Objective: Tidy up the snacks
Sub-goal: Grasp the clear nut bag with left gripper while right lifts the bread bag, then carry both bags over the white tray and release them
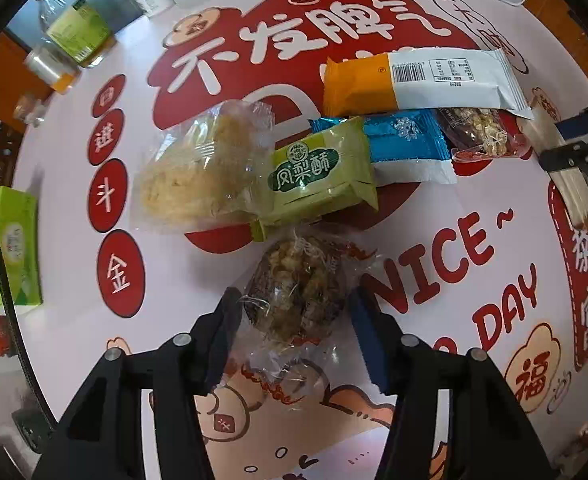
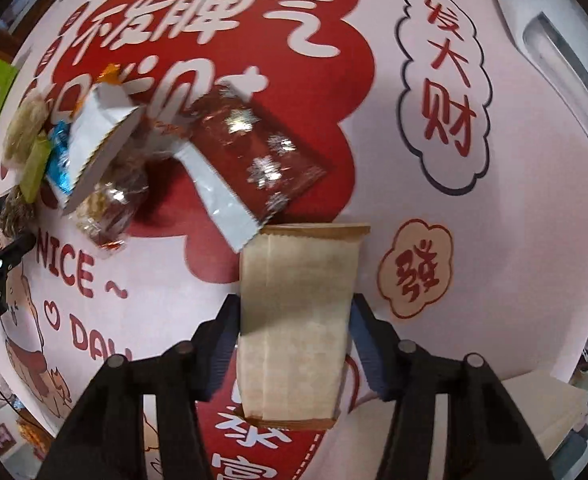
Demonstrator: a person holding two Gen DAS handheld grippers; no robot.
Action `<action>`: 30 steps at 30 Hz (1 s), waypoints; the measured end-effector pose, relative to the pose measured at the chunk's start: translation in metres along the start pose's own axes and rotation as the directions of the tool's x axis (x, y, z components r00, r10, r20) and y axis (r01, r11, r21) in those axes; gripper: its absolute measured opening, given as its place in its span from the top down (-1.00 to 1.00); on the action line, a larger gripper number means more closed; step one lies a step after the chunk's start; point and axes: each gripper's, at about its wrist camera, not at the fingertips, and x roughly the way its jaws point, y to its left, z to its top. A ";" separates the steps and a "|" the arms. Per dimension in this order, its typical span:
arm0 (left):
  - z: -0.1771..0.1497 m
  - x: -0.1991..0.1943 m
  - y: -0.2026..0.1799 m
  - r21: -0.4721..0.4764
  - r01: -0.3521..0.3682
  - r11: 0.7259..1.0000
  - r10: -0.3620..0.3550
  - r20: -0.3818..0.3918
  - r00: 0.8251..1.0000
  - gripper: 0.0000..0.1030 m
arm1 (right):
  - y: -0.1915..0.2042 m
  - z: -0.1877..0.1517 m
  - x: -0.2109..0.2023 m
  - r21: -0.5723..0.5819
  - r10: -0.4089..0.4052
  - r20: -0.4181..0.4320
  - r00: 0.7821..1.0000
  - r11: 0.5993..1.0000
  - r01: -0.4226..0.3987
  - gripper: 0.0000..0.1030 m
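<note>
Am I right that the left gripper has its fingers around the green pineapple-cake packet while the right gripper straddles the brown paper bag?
Not quite: in the left wrist view the left gripper brackets the clear-wrapped nut snack; the green packet lies beyond it. The right gripper does straddle the brown paper bag.

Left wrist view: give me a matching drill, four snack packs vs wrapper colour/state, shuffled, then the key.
Items:
1. pineapple cake pack
2. barcode pack
3. snowflake pack
4. nut cluster pack

Descriptions:
A. blue with a white end
B. clear wrapper, between the left gripper fingers
C. green with white lettering
D. orange and white

Pairs: 1-C, 2-D, 3-A, 4-B
</note>
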 end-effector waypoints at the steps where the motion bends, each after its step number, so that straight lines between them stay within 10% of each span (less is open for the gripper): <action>1: -0.004 -0.002 -0.004 0.000 -0.021 1.000 0.021 0.011 1.000 0.00 | 0.003 -0.002 -0.001 0.000 0.007 0.010 1.000 1.000 -0.007 -0.05; 20: -0.083 -0.136 -0.048 -0.220 0.029 0.975 0.020 0.217 0.976 0.03 | 0.036 -0.101 -0.096 0.035 0.182 0.325 0.928 0.978 -0.204 -0.05; 30: -0.116 -0.203 -0.129 -0.180 0.079 0.981 -0.021 0.304 0.952 0.03 | 0.033 -0.223 -0.140 0.057 0.220 0.429 0.876 0.961 -0.270 -0.05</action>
